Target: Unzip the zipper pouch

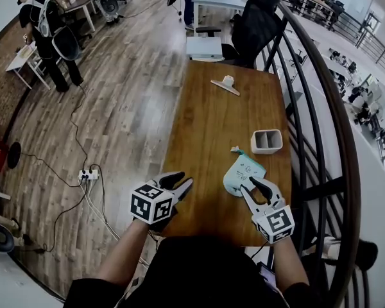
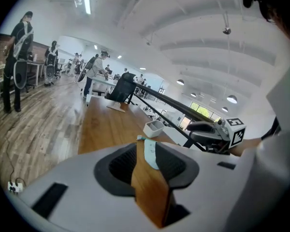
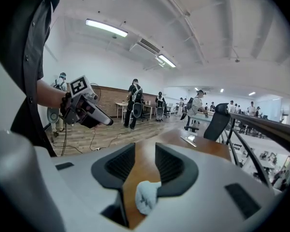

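The light teal zipper pouch point(image 1: 244, 174) lies flat on the wooden table point(image 1: 205, 127), near its front right. My right gripper point(image 1: 251, 186) has its tips at the pouch's near edge. In the right gripper view the jaws point(image 3: 145, 153) stand apart, and a corner of the pouch point(image 3: 146, 197) shows low in the gap, with no pad pressing on it. My left gripper point(image 1: 179, 181) hovers over the table's front left, apart from the pouch. Its jaws point(image 2: 146, 146) are open and empty, and the pouch point(image 2: 149, 154) shows beyond them.
A white two-compartment box point(image 1: 267, 141) stands just behind the pouch. A small white object on a flat base point(image 1: 226, 83) sits at the table's far end, with a black office chair point(image 1: 256, 24) beyond. A black railing point(image 1: 314, 108) runs along the right. Cables and a power strip point(image 1: 88, 174) lie on the floor to the left.
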A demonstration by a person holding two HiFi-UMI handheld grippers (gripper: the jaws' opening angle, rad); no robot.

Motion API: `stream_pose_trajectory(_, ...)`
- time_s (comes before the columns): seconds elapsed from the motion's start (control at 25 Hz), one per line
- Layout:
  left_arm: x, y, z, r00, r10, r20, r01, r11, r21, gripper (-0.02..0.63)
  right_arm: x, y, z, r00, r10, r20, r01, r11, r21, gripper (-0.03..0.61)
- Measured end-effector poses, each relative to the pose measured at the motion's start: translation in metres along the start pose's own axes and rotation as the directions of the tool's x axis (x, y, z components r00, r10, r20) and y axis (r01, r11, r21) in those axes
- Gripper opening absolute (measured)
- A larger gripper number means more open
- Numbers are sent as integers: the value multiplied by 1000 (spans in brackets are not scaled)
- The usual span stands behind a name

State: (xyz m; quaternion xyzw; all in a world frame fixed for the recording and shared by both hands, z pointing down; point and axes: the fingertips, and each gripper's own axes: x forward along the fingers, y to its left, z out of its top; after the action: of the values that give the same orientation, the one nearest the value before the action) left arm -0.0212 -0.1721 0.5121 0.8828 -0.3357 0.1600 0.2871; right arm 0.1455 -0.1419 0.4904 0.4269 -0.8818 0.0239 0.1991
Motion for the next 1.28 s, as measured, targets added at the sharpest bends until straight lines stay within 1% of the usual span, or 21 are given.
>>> stream_pose_trajectory(0.16, -5, -2, 16, 997, -6, 81, 4, 999, 32, 109, -1, 3, -2, 1000, 9, -2, -9, 1000, 6, 126)
stream_pose_trajectory(0.24, -9, -4, 23, 993, -5, 118, 0, 999, 46, 85, -3, 4, 1, 1000, 9, 6, -9, 1000, 0, 122)
stream_pose_trajectory(0.32, -13, -6, 30, 986, -3, 164, -6, 998, 57, 57, -6, 5, 5, 1000, 10, 21, -9, 1000, -7, 111)
stream_pose_trajectory(0.48, -22, -14, 43, 967, 8, 253, -30, 996, 84, 33, -19, 7, 17, 998, 8, 58, -7, 1000, -21, 85)
stream_pose_trajectory(0.6, -29, -21, 54, 949, 17, 314, -51, 994, 101, 25, -32, 7, 28, 996, 4, 95, 0, 999, -44, 66)
stream_pose_trajectory(0.72, -38, -27, 64, 928, 25, 371, -74, 990, 118, 21, -46, -2, 33, 993, -21, 117, 28, 998, -58, 57)
stream_pose_trajectory(0.84, -51, -36, 74, 902, 35, 431, -106, 984, 141, 21, -64, -15, 38, 987, -55, 154, 60, 998, -28, 31)
stream_pose_trajectory(0.92, -61, -45, 79, 883, 42, 467, -129, 979, 155, 21, -77, -21, 40, 981, -67, 180, 67, 998, 4, 5)
stream_pose_trajectory(1.08, -77, -63, 80, 850, 60, 524, -175, 970, 172, 21, -95, -27, 38, 977, -61, 205, 53, 998, 47, -3)
stream_pose_trajectory(1.2, -85, -74, 78, 833, 78, 548, -202, 964, 171, 21, -103, -25, 36, 974, -41, 222, 29, 998, 57, -5)
stream_pose_trajectory(1.28, -88, -77, 77, 822, 105, 559, -230, 960, 158, 21, -106, -26, 37, 972, -21, 233, 9, 999, 53, -5)
